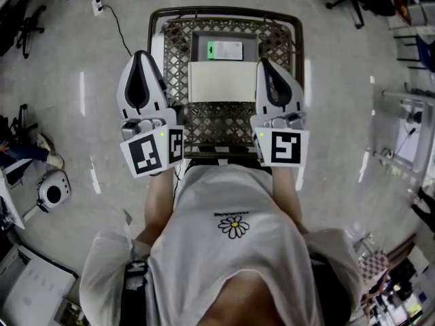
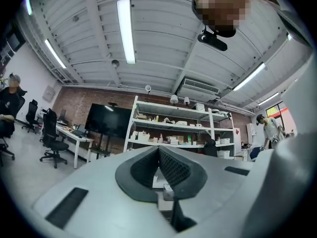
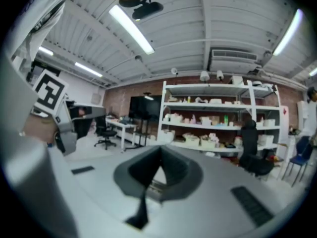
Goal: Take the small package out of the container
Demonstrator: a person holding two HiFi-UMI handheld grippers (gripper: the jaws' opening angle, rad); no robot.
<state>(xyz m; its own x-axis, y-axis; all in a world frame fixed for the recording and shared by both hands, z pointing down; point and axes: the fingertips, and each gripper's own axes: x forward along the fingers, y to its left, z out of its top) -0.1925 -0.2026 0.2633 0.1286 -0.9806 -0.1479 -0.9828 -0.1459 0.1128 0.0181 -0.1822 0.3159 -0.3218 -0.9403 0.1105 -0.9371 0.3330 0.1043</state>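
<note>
In the head view a wire-mesh shopping cart (image 1: 178, 43) stands in front of me. In its basket lie a cream box (image 1: 222, 80) and, beyond it, a dark package with a green and white label (image 1: 224, 49). My left gripper (image 1: 141, 56) hovers over the cart's left side and my right gripper (image 1: 264, 63) over its right side, both pointing away from me. The cream box lies between them, touched by neither. Both gripper views look level across the room. The left gripper (image 2: 158, 148) and the right gripper (image 3: 159, 148) have their jaws together with nothing between them.
A power strip with a cable (image 1: 98, 4) lies on the floor at the upper left. A round white device (image 1: 53, 189) sits on the floor to the left. White shelves (image 2: 178, 128), desks and office chairs (image 2: 52, 143) stand across the room, and a person (image 2: 10, 103) sits at the far left.
</note>
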